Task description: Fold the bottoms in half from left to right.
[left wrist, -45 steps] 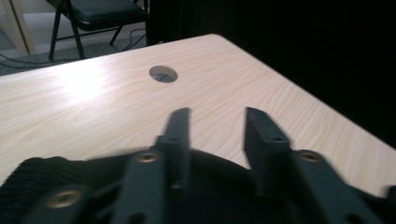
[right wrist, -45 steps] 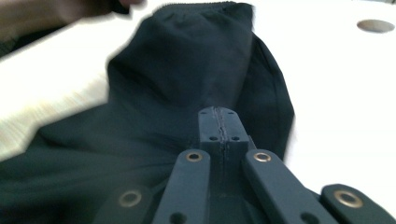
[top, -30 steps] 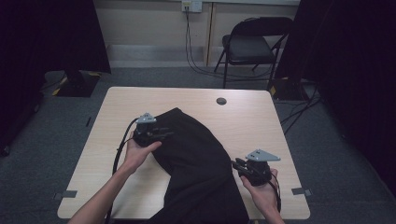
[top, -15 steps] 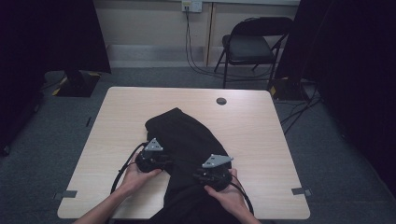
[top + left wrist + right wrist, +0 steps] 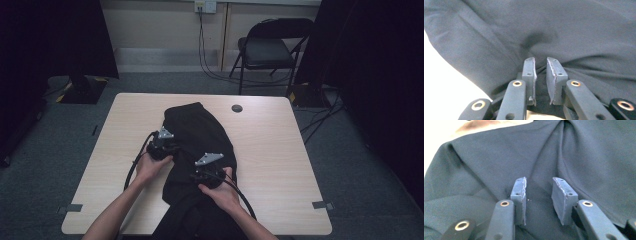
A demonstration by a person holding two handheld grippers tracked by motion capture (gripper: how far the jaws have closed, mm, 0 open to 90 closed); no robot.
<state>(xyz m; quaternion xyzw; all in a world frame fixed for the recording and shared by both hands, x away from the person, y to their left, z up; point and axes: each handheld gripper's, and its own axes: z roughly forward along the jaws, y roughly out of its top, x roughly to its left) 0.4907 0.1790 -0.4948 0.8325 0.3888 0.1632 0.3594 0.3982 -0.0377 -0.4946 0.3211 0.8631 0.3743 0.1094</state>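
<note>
Lying on the wooden table (image 5: 280, 150), a black garment (image 5: 200, 135) is met by the left gripper (image 5: 161, 145) and right gripper (image 5: 207, 172); the left jaws are seen narrowly parted over dark cloth; the right jaws are spread wider, gripping nothing.

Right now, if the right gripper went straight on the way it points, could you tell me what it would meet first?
The black cloth. The right gripper has its jaws apart just over it, and the fabric fills the way ahead, so it would probably press into the cloth at once; the exact gap is hard to judge.
</note>
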